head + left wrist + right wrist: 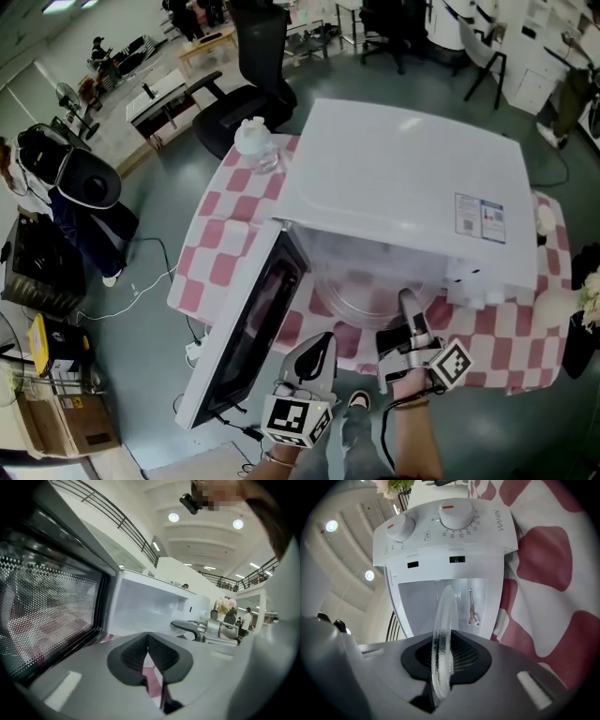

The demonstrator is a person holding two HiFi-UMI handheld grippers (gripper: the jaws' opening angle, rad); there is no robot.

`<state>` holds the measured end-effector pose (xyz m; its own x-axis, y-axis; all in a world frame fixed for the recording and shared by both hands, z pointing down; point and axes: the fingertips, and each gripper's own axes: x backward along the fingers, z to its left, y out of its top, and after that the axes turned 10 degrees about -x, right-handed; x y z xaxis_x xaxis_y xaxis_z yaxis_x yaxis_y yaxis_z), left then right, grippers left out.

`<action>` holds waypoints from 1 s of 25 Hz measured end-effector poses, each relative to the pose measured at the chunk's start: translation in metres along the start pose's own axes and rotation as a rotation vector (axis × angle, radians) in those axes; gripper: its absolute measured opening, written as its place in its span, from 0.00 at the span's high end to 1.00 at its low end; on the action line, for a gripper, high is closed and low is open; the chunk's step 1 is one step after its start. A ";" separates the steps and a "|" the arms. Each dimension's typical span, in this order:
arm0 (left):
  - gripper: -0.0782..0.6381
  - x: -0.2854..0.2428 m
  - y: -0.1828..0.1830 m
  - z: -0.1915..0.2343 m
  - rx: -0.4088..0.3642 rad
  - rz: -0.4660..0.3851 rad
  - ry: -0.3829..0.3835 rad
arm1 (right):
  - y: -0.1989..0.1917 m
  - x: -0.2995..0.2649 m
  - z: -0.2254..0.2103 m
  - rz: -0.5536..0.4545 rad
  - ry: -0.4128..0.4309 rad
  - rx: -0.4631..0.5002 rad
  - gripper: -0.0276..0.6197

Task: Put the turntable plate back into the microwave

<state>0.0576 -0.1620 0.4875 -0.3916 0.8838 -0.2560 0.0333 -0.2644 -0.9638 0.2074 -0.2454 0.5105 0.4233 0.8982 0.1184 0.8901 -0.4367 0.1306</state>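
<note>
The right claw (445,654) was clamped on the near rim of the clear glass turntable plate (442,616), its dark ribbed pads pressing the glass from both sides. From above, the right claw (409,305) held the plate (361,286) at the open mouth of the white microwave (403,178). The far part of the plate lay under the oven's top and the near edge stood out over the red-and-white checked tablecloth (220,225).

Straight ahead of that claw was the empty cavity. Beside the cavity was the control panel, with two round dials (457,512), each marked with an orange dash. Around the larger dial ran a ring of small numerals, 30 and 25 among them. A short brand word was printed next to it, but I could not read it with certainty.

On the microwave's top, beyond the claw, sat a white sticker (479,217) with blue and red print too fine to read.

The left claw (149,644) was closed, its pads touching with nothing between them. It hung just beside the right one, in front of the oven, with the open door (47,611) and its dotted mesh window close on its left. Each claw carried a cube with black square markers (295,420).
</note>
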 end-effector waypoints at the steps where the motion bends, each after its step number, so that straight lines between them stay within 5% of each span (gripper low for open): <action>1: 0.89 -0.001 0.000 0.000 0.002 -0.002 0.002 | 0.001 -0.001 -0.001 -0.009 -0.001 0.001 0.89; 25: 0.89 -0.024 -0.006 -0.001 0.032 -0.005 0.006 | 0.023 -0.045 0.004 -0.103 0.000 0.039 0.89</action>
<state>0.0676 -0.1816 0.4991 -0.3861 0.8874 -0.2518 0.0022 -0.2721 -0.9623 0.2099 -0.2955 0.5046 0.3291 0.9383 0.1062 0.9349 -0.3396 0.1033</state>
